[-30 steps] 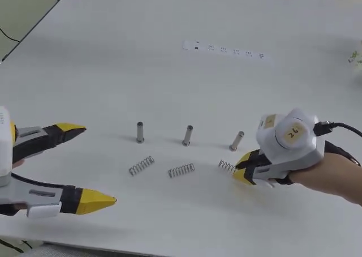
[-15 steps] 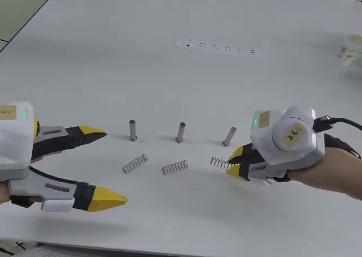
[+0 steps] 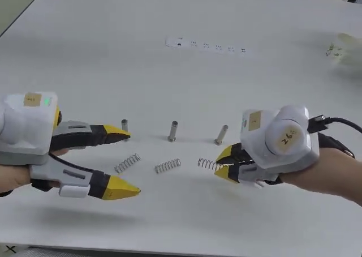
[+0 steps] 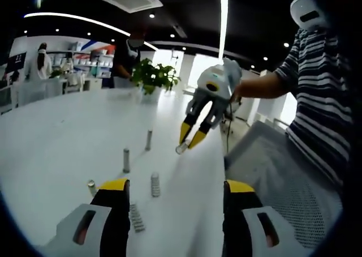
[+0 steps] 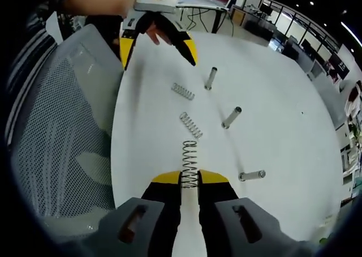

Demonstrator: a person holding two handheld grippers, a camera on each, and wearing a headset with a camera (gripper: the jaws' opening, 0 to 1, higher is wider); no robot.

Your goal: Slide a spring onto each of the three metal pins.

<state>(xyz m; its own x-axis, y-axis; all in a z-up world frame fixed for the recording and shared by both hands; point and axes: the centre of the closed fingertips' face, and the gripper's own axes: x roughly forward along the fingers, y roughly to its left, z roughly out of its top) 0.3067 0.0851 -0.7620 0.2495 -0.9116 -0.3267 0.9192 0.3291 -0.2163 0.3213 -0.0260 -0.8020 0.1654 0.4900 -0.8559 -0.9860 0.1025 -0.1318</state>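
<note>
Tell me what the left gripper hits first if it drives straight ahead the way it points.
Probably the nearest spring, lying on the table between the left gripper's open jaws; the middle spring comes next. Height is unclear, so it may pass over.

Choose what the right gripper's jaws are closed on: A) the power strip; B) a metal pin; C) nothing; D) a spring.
D: in the right gripper view, the right gripper pinches one end of a spring between its yellow tips, and the rest of the coil juts forward.
</note>
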